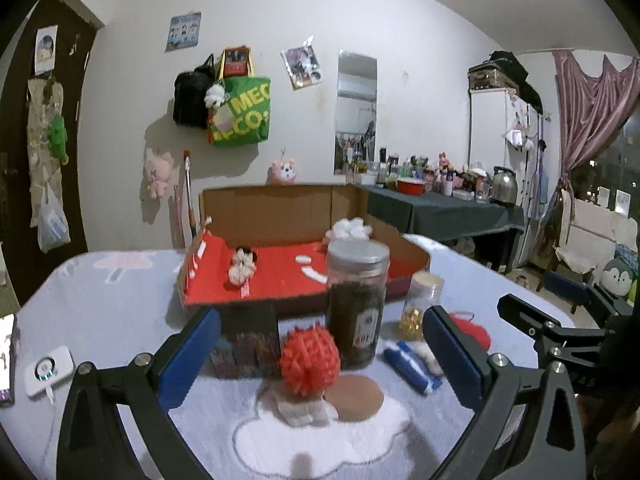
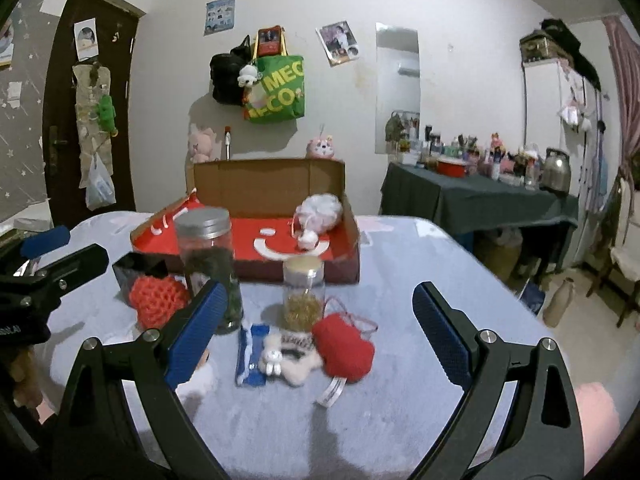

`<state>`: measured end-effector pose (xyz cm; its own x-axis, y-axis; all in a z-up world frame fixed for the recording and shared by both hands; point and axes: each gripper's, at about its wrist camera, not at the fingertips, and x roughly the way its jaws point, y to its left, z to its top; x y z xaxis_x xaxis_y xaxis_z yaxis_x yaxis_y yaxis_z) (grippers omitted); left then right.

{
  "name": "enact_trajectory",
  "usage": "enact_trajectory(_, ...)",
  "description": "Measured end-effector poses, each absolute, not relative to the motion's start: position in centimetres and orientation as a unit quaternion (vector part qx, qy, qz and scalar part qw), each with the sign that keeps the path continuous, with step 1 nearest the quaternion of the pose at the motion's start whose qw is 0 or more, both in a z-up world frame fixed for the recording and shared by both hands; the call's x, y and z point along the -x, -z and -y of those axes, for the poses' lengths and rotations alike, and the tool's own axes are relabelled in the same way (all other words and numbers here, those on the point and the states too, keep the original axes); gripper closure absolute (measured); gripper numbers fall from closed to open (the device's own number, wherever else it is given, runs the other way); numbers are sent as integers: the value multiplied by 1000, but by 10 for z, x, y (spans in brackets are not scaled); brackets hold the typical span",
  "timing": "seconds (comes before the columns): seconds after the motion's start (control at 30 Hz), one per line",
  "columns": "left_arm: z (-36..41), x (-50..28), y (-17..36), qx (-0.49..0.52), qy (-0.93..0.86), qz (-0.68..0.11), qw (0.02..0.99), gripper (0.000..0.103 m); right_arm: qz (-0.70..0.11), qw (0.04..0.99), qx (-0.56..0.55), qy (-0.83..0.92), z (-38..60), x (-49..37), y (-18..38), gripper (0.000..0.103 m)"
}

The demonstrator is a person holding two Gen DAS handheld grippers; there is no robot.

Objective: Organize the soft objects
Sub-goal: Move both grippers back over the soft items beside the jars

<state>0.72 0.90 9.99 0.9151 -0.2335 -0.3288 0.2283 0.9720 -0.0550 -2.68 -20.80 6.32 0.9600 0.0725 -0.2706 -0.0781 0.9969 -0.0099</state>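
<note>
Right gripper [image 2: 316, 320] jaws wide, nothing held; red knitted toy [image 2: 344, 350] lies between them, just ahead. Left gripper [image 1: 320, 360] likewise open, empty. Risk: closing could snag small jar [image 2: 303, 296] directly behind, toppling it.

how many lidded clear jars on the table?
2. Tall clear jar with grey metal lid and dark contents, in front of the cardboard box's left part; shorter clear jar with pale lid and gold contents, to its right. None visibly hidden.
</note>
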Motion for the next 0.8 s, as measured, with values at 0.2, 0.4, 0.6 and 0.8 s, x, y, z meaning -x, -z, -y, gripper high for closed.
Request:
enact_trajectory(0.2,-8,-14,-74,12,116,-205,972,0,-177,983,-1,-38,211,14,-37,7)
enact_trajectory(0.4,-9,-22,-56,13,110,-239,965,0,-207,978,2,-37,209,7,-17,7)
enact_trajectory(0.6,-13,-28,-44,28,108,-266,958,0,-231,972,-4,-44,208,0,-5,8)
enact_trajectory(0.8,-17,-32,-39,30,105,-283,953,0,-244,969,-4,-45,206,-4,2,8)
